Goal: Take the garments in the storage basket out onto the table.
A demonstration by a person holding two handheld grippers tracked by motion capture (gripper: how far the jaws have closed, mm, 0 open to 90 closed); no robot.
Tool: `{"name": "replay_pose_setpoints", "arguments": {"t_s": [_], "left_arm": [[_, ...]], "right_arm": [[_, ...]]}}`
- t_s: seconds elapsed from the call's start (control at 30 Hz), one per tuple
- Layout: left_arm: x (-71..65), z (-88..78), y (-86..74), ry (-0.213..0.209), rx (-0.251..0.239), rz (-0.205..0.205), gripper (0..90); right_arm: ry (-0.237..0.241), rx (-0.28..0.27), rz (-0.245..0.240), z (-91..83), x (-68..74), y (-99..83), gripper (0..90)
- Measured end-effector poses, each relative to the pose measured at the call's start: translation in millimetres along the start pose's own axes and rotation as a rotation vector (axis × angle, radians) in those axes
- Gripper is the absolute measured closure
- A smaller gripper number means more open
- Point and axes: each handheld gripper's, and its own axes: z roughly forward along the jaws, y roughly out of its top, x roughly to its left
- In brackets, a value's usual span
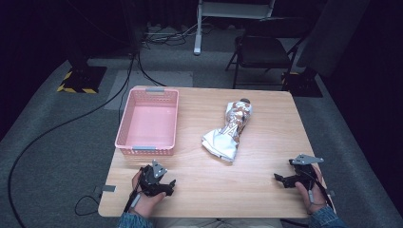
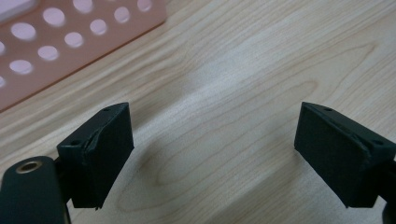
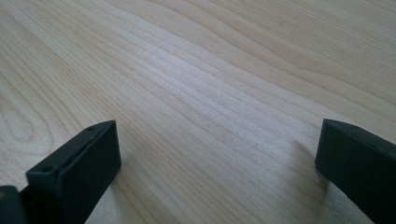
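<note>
From the high view I am seeing a crumpled silver foil-wrapped bundle point(image 1: 229, 129) lying just right of the pink perforated plastic basket point(image 1: 148, 122) on the pale wooden desk point(image 1: 247, 180). The left gripper point(image 1: 164, 185) is hovering below the basket, the right gripper point(image 1: 283, 179) far right; both are holding their fingers point(image 2: 100, 154) wide apart over bare wood, well short of the bundle.

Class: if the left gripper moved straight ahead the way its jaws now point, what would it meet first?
Probably the bare wooden table: the left gripper, jaws open and empty, tilts down at it. Skimming level, it would likely pass just beside the pink basket; depth is unclear.
</note>
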Motion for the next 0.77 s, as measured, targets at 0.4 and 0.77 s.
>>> {"name": "replay_pose_setpoints", "arguments": {"t_s": [0.4,0.77], "left_arm": [[4.7,5.4,-7.8,-0.045,-0.037,-0.037,1.1],[4.6,5.7,-7.6,-0.047,-0.034,-0.035,0.0]], "right_arm": [[0.001,0.0,-0.001,0.0,0.1,0.0,0.0],[0.001,0.0,-0.001,0.0,0.1,0.0,0.0]]}}
